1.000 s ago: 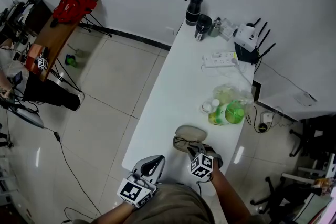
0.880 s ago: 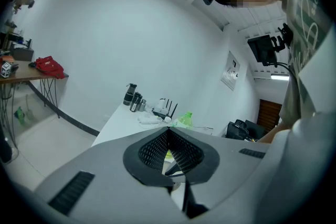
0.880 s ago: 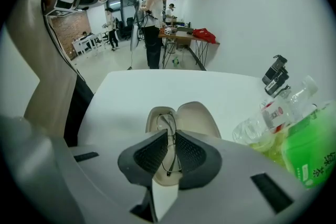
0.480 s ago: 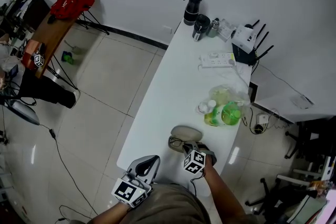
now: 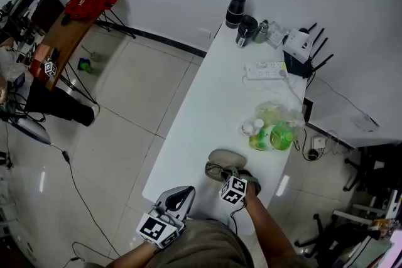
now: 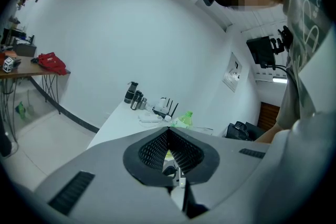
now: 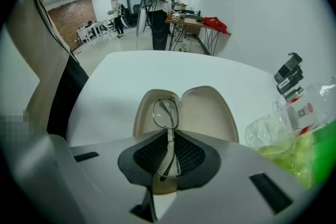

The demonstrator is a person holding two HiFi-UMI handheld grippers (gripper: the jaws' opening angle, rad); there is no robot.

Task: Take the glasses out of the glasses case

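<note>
In the head view, your left gripper [image 5: 178, 199] sits at the near edge of the white counter [image 5: 204, 110], off to the left and apart from the task's things. Your right gripper [image 5: 227, 175] reaches over the near end of the counter, its jaws at the glasses [image 5: 215, 169], which lie just in front of the open glasses case [image 5: 227, 158]. Farther along stand a green bottle [image 5: 277, 135], a power strip [image 5: 264, 70], a router [image 5: 299, 45] and a black flask [image 5: 234, 9].

In the left gripper view, your jaws are together with nothing between them, and they point along the counter toward the far wall.

In the right gripper view, your jaws are clamped on the folded glasses, gripping the frame edge-on. One lens sticks out ahead of the jaws, over the left half of the beige case, which lies open flat on the counter. Whether the glasses touch the case lining, you cannot tell from here.
</note>
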